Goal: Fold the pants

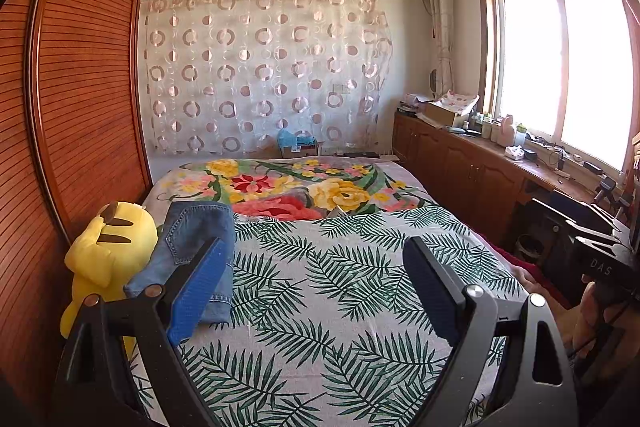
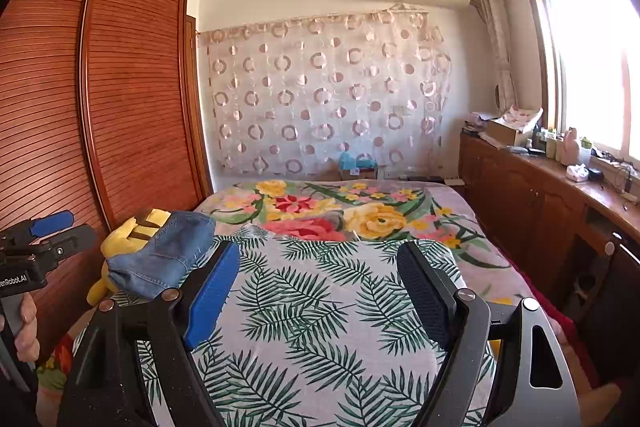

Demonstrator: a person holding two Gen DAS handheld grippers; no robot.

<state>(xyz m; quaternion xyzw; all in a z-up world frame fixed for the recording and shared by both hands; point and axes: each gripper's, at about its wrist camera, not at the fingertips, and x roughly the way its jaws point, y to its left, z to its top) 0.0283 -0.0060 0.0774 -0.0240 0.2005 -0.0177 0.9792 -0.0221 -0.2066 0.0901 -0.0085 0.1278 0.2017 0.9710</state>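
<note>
Folded blue denim pants (image 1: 192, 247) lie at the left side of the bed, against a yellow plush toy (image 1: 108, 251). They also show in the right wrist view (image 2: 168, 255), partly on the toy (image 2: 136, 227). My left gripper (image 1: 316, 251) is open and empty above the leaf-print sheet (image 1: 340, 287), its left finger in front of the pants. My right gripper (image 2: 318, 259) is open and empty over the sheet (image 2: 320, 307), right of the pants. The left gripper also shows at the left edge of the right wrist view (image 2: 52, 227).
A wooden slatted wardrobe (image 1: 80, 87) stands along the bed's left. A floral blanket (image 1: 296, 187) covers the far half of the bed. A wooden cabinet (image 1: 480, 179) with bottles and boxes runs under the window (image 1: 560, 67) on the right.
</note>
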